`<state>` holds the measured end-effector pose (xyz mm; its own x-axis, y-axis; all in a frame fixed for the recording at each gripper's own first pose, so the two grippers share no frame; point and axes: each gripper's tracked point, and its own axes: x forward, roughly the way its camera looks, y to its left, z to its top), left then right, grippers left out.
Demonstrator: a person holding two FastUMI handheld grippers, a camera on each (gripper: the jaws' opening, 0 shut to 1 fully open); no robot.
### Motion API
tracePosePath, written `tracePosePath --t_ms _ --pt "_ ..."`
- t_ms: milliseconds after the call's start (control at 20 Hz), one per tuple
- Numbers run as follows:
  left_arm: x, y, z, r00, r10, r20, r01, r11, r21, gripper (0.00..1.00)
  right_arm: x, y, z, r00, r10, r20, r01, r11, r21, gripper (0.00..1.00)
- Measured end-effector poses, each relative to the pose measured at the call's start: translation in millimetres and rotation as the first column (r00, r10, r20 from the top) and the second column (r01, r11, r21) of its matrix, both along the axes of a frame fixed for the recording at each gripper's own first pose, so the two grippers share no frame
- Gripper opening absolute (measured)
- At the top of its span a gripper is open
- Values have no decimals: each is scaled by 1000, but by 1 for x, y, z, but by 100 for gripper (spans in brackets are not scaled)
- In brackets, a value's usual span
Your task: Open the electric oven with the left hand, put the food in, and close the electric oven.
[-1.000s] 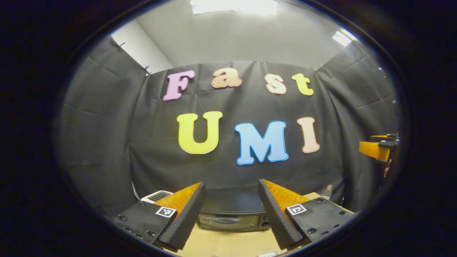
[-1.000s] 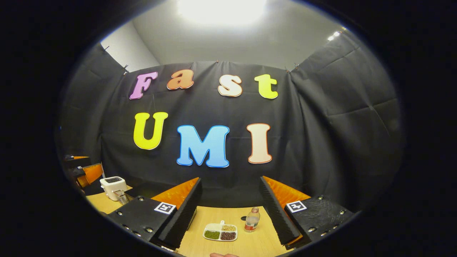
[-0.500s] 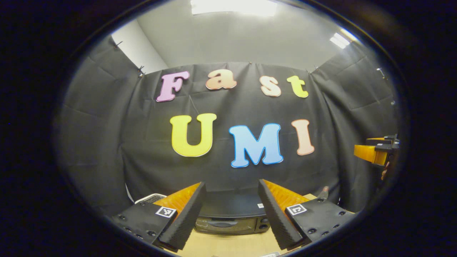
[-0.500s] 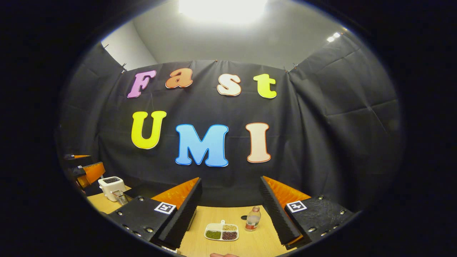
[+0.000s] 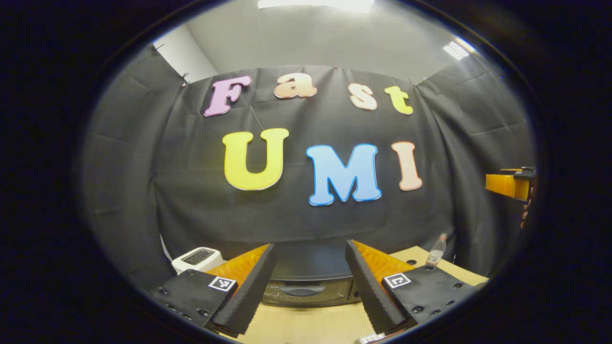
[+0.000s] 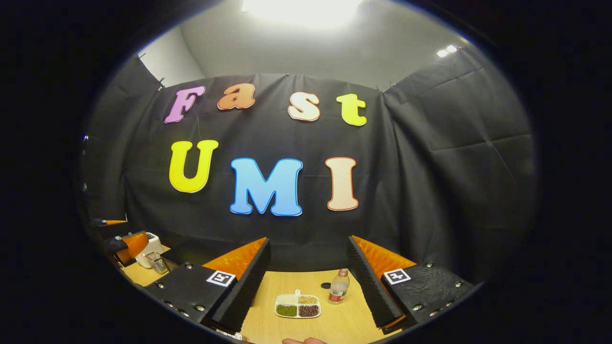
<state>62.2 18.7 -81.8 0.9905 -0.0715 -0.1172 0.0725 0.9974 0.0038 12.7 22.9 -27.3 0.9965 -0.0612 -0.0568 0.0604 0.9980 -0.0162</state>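
Between the spread fingers of the left gripper (image 5: 310,286), at the bottom centre of the left gripper view, the electric oven (image 5: 306,282) is seen on the tabletop (image 5: 306,327) with its door shut and its handle (image 5: 302,290) untouched. Nothing is held by that gripper; its jaws stand wide apart. A white toaster (image 5: 197,258) stands at the lower left of that frame, a bottle (image 5: 434,253) at the lower right, and the right gripper (image 5: 511,184) is visible at the right edge, held high. In the right gripper view, the right gripper (image 6: 308,284) is likewise parted and empty, with a divided food tray (image 6: 297,306) and the bottle (image 6: 338,287) lying between its fingers on the wood. No step of the task is judged done: opening, loading and closing are all left. Bare wood is left in front of the oven, so room for the door appears ample, and the toaster is set well aside.
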Motion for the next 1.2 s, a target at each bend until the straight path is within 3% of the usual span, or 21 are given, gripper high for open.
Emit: tracePosePath --t_ms 250,350,400,450,500,650,750,850,900,950,1200 --pt "48 3 -75 993 -18 -115 17 1000 -15 100 4 -8 -15 999 -36 -36 35 999 -24 96" --pt "68 6 -103 985 -29 -168 27 1000 -13 92 5 -12 -23 997 -53 -59 51 998 -34 96" --pt "78 7 -114 982 -28 -189 26 1000 -15 92 5 -15 -26 996 -61 -67 59 998 -38 97" --pt "87 10 -127 978 -24 -206 20 1000 -20 100 5 -18 -29 995 -70 -75 67 997 -44 97" --pt "95 12 -138 973 -19 -229 13 1000 -28 96 4 -20 -33 993 -78 -83 74 996 -51 97" --pt "110 15 -171 959 -14 -285 9 1000 -20 100 3 -26 -40 990 -93 -102 85 994 -74 96" --pt "117 15 -183 953 -14 -301 16 1000 2 100 2 -29 -43 989 -99 -114 90 993 -82 96" --pt "120 18 -193 950 -2 -312 7 1000 15 92 3 -33 -47 986 -109 -123 99 991 -86 96" --pt "121 19 -201 944 3 -329 3 1000 18 100 2 -34 -47 986 -110 -126 100 991 -85 96" --pt "120 22 -211 934 13 -356 -7 1000 19 100 3 -33 -49 985 -110 -131 99 991 -85 96" --pt "118 23 -210 939 27 -342 -24 1000 11 97 8 -29 -53 985 -97 -140 84 992 -97 96"
